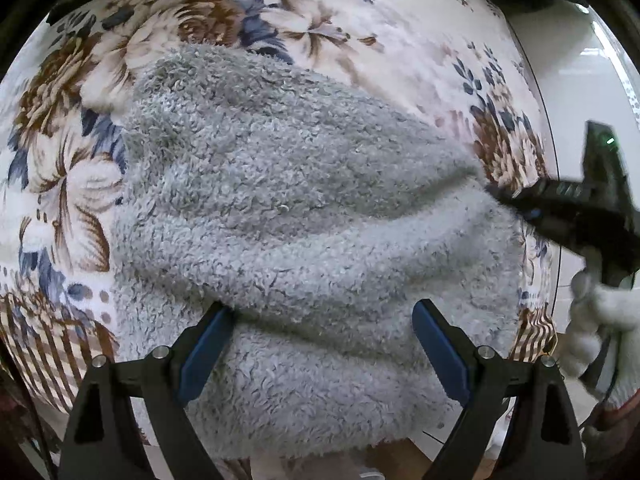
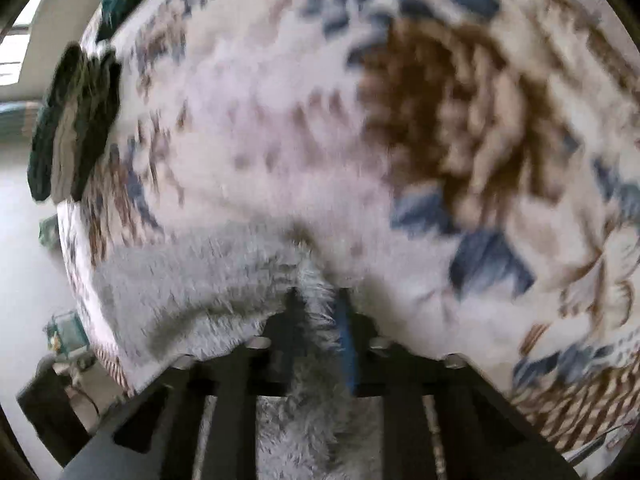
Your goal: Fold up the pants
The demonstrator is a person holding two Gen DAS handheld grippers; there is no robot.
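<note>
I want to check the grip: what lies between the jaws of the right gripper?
A fold of the grey fleece pants lies pinched between the right gripper's jaws, seen in the right wrist view.

Left gripper (image 1: pixel 320 328) points steeply down, jaws spread wide, nothing pinched. Right gripper (image 2: pixel 318 300) also points down, jaws clamped on fluffy grey pants (image 1: pixel 300 200) edge; white-gloved hand (image 1: pixel 600 332) holds it.

Floral blanket (image 1: pixel 360 40) lies bare beyond the grey fleece pants (image 1: pixel 300 200); dark folded clothes (image 2: pixel 76 120) crowd its far edge.
</note>
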